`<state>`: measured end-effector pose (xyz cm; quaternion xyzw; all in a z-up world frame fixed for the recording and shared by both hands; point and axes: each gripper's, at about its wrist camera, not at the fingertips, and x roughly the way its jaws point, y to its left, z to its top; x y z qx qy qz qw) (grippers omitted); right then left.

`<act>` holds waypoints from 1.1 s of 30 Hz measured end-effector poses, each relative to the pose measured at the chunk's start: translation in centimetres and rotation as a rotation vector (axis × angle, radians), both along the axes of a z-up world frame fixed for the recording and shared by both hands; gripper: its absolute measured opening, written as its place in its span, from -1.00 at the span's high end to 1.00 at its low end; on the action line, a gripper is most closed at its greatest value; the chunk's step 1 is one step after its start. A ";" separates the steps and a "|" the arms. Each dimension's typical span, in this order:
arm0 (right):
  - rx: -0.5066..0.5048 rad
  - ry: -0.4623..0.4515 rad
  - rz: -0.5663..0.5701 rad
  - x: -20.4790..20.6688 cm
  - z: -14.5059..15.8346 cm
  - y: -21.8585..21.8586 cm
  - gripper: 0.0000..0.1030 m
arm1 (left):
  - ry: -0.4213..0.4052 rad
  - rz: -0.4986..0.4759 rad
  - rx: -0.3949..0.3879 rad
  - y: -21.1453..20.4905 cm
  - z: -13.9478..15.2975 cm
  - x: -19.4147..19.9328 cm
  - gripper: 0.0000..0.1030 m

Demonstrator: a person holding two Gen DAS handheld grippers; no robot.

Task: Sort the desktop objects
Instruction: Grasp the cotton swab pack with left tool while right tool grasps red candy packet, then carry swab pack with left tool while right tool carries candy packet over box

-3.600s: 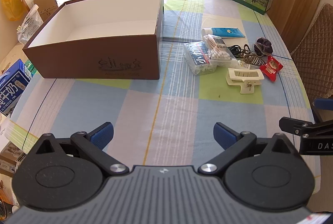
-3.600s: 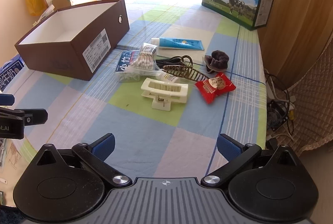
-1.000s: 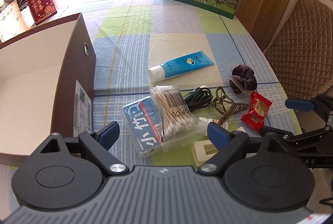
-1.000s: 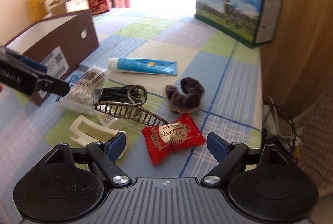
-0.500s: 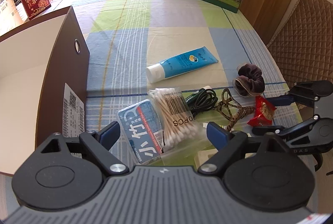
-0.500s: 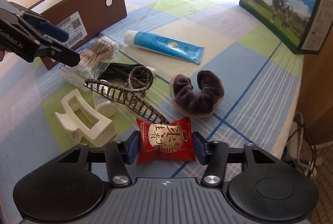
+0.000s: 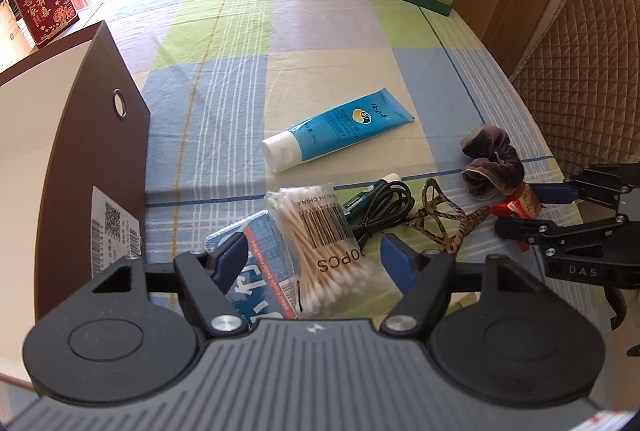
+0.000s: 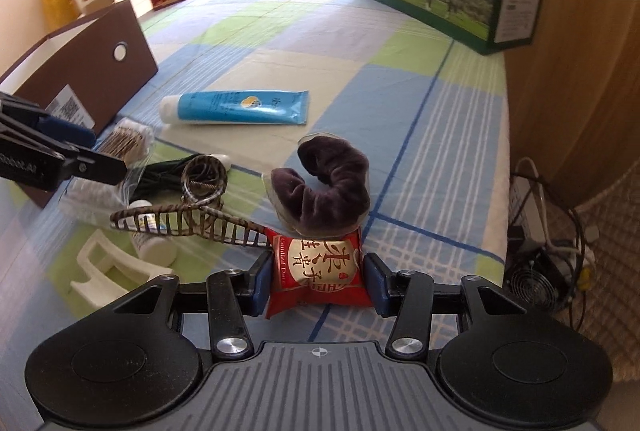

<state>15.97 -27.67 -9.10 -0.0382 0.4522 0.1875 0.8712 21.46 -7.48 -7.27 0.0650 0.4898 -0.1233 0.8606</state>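
Cotton-swab pack (image 7: 324, 243) lies on the table (image 7: 320, 71) between the spread pads of the left tongs (image 7: 312, 255), held low and level beside the brown box (image 7: 100, 159); light, crinkly, best pinched across its middle. Right tongs (image 8: 316, 279), low and level, clamp the red snack packet (image 8: 316, 271) by its sides: soft, slippery foil, likely crushable.

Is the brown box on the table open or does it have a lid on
Open. The brown box has no lid on top; its pale inside shows from above in the left wrist view.
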 end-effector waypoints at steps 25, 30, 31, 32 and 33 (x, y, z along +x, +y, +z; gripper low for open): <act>0.090 -0.004 -0.053 -6.9 2.7 2.0 0.13 | -0.082 -0.008 -0.028 3.4 3.2 -5.8 0.61; 0.126 -0.061 -0.016 -8.3 5.6 4.1 0.13 | -0.095 0.007 -0.085 4.8 4.9 -7.6 0.61; 0.130 -0.072 -0.004 -8.6 6.2 4.6 0.13 | -0.100 0.007 -0.092 5.1 5.2 -7.9 0.61; 0.134 -0.081 0.007 -8.8 6.7 5.3 0.13 | -0.106 0.006 -0.098 5.3 5.5 -8.1 0.61; 0.139 -0.088 0.015 -9.0 7.1 5.9 0.13 | -0.110 0.005 -0.103 5.6 5.7 -8.3 0.61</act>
